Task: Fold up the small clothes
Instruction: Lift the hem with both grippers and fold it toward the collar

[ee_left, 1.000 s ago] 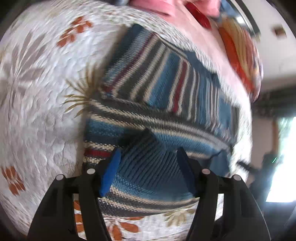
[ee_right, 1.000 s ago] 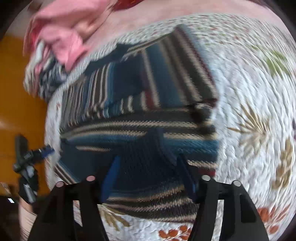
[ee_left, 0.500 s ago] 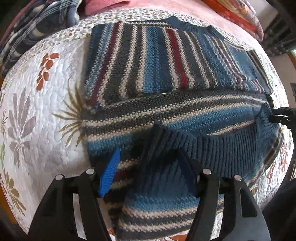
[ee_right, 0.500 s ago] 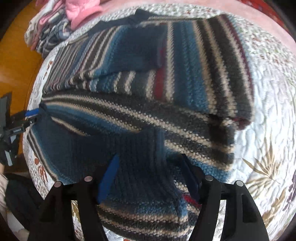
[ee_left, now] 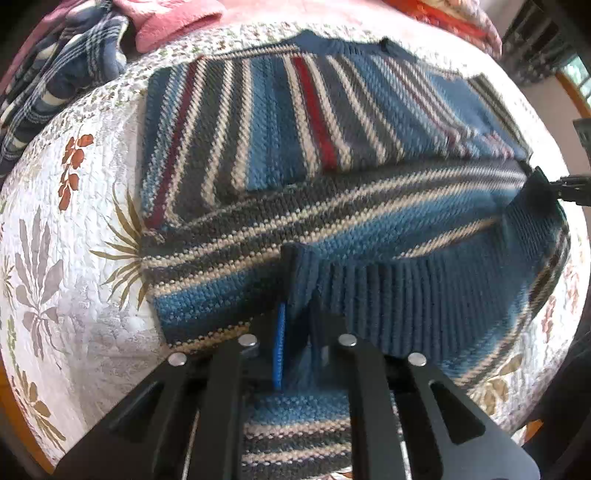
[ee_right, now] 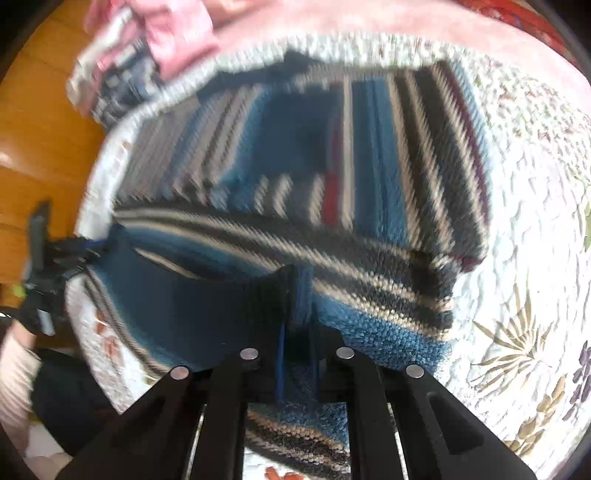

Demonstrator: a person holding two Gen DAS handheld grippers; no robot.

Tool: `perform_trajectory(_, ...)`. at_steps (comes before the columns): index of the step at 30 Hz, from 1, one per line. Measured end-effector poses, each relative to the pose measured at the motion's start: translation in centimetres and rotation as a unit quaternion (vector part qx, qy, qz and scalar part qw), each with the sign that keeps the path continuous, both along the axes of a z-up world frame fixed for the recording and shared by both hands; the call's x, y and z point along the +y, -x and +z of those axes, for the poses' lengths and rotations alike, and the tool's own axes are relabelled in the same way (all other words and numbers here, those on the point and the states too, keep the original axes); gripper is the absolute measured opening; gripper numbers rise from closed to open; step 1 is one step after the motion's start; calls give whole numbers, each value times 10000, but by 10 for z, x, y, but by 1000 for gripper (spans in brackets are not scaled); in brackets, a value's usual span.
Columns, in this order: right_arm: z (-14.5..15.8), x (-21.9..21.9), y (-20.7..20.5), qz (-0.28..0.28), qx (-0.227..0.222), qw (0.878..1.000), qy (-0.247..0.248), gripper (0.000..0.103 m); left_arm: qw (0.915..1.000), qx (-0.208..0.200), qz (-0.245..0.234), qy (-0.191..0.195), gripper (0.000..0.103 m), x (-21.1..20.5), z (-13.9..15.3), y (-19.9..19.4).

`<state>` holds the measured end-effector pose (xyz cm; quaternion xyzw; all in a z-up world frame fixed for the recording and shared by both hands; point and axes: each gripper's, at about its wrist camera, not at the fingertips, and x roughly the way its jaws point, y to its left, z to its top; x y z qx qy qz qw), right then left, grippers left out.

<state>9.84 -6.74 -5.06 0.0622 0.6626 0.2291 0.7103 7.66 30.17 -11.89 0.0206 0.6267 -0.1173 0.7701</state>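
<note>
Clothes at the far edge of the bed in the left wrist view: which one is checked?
The dark blue and white one at the far left is checked. The pink one beside it is plain, and the sweater has stripes only.

Blue, grey, cream and red striped sweater (ee_left: 295, 155) on white floral quilt (ee_left: 74, 229); pink cloth (ee_left: 173, 22) behind.

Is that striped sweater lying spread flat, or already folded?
Partly folded. The striped sweater has a sleeve laid across its body, and both tongs, left and right, pinch its ribbed hem raised above the quilt.
</note>
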Motion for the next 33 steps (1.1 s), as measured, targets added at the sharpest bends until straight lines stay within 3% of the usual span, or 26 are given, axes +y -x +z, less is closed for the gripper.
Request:
perform_trajectory(6,46,-15,-2,-361,-502,9966,-549,10,9939,-715,481,682,8,13,52,-12)
perform_trajectory(13,85,-41,-16,-815,-973,9863,-1052,10,9817,-1470,878,832,8,22,97,-22)
perform_trajectory(18,106,-35,-44,-861,-1314,9840,-840,10,9754,-1677,1099,918,8,28,111,-49)
perform_trajectory(27,96,-39,-139,-1361,-1283,9808,-560,10,9645,-2041,1387,939,8,19,125,-143)
perform_trajectory(33,55,-38,-180,-1573,-1046,9812,-394,10,9739,-1762,1373,408,8,6,81,-184)
